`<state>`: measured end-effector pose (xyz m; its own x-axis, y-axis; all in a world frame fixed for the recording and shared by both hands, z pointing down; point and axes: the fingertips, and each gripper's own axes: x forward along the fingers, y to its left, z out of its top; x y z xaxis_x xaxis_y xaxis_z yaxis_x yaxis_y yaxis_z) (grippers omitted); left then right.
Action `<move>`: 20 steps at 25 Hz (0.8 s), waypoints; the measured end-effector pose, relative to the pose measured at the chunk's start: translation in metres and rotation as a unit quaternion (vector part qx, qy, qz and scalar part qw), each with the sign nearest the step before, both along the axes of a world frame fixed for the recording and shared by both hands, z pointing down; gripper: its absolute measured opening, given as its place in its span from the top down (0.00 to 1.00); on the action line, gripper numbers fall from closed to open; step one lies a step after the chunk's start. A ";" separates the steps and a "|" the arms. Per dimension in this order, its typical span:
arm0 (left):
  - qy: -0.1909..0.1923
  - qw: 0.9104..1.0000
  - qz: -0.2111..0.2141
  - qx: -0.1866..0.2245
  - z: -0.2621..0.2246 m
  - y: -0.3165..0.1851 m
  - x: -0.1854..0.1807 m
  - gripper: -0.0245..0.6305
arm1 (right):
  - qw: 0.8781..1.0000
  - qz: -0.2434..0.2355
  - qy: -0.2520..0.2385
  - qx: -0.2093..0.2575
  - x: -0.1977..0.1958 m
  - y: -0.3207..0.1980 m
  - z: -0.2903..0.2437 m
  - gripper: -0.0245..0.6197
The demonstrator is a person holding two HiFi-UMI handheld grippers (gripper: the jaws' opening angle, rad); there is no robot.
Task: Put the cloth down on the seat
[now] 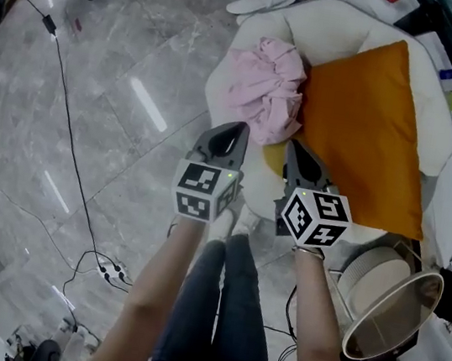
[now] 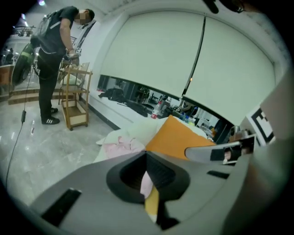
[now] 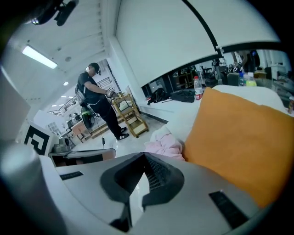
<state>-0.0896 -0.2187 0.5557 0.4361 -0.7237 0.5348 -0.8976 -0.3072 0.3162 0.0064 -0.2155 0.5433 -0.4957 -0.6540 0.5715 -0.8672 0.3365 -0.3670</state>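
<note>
Cloth on seat, just beyond closed jaws

Cloth on seat, left of cushion, touching it.

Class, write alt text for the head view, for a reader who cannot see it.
A crumpled pink cloth lies on a white armchair seat beside an orange cushion. A person holds the left gripper and right gripper side by side, jaws together, tips near the seat's front edge, over a grey marble floor.
</note>
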 end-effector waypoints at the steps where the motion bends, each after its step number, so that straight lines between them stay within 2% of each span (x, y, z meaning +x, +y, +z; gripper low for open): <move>1: -0.002 1.000 0.003 0.009 -0.011 0.002 -0.001 0.94 | 1.000 0.000 -0.004 0.006 -0.001 0.002 -0.009 0.95; 11: 0.004 0.997 0.018 0.076 -0.113 0.028 -0.013 0.94 | 0.997 -0.001 -0.014 0.079 -0.008 0.027 -0.103 0.95; 20: 0.006 0.993 0.031 0.115 -0.185 0.055 -0.011 0.94 | 0.992 0.004 -0.017 0.122 -0.001 0.058 -0.173 0.95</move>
